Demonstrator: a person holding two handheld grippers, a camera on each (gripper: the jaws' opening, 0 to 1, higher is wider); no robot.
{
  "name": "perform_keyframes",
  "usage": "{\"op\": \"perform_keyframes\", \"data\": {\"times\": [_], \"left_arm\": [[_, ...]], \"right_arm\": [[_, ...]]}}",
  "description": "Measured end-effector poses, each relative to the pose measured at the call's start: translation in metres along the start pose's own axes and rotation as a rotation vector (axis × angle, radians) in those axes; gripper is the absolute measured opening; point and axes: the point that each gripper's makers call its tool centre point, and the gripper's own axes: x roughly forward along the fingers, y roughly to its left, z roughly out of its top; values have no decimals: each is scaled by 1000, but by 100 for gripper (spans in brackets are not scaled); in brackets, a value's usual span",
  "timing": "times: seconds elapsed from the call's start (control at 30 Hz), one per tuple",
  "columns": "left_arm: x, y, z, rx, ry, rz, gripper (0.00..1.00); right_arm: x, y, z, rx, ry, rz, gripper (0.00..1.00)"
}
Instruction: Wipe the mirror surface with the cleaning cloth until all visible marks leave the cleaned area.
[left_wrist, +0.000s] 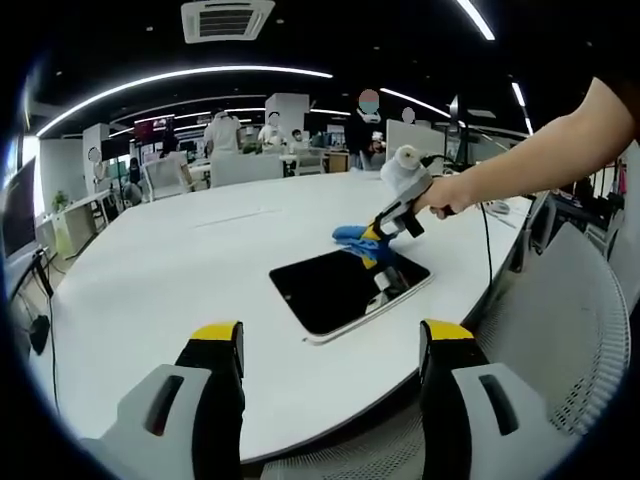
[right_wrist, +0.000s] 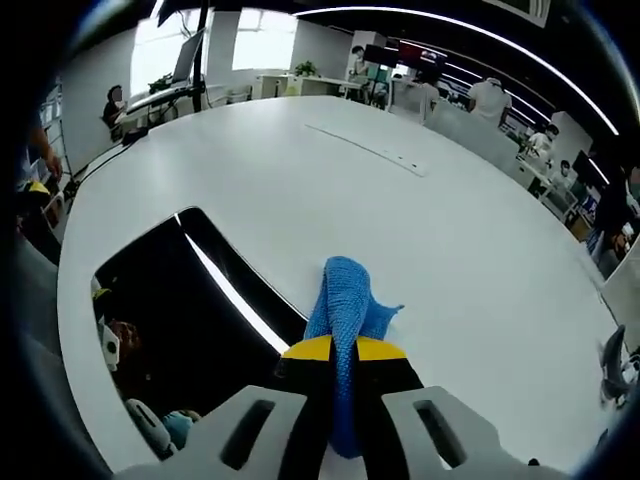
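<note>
1. While its jaws are pressed together on the blue cleaning cloth (right_wrist: 345, 320), the right gripper (right_wrist: 345, 352) holds that cloth down at the edge of the mirror (right_wrist: 190, 320); the cloth's free end spills forward onto the white table (right_wrist: 400, 230).
2. Seen from the left gripper view, the right gripper (left_wrist: 372, 236) is held by a person's hand (left_wrist: 447, 193) at the mirror's far corner, with the cloth (left_wrist: 357, 240) bunched between its jaws and touching the mirror (left_wrist: 345, 288).
3. Nearer the camera, the left gripper (left_wrist: 331, 345) has its jaws spread wide apart with nothing between them, well short of the mirror.
4. The mirror lies flat on the table (left_wrist: 180, 280), near the edge closest to a grey mesh chair (left_wrist: 560, 330), and reflects a ceiling light strip.
5. Beyond the table, people stand among desks in an office.
</note>
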Motion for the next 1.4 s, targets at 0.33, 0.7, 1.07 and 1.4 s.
{"op": "perform_keyframes", "data": {"times": [0.33,0.7,1.07,1.4], "left_arm": [[1,-1,-1,-1,9,-3,69],[0,-2,0,-1,1,-11,69],[-1,-2,0,-2,-1,-8,69],[-1,-2,-1,-2,0,-7,69]], "right_arm": [[-25,-34,-1,84,-50,-33,0],[-64,-43,-24,187,-62,-65,1],[-70,-20,-56,257,-15,-43,1],[-65,-11,-76,290,24,-29,2]]}}
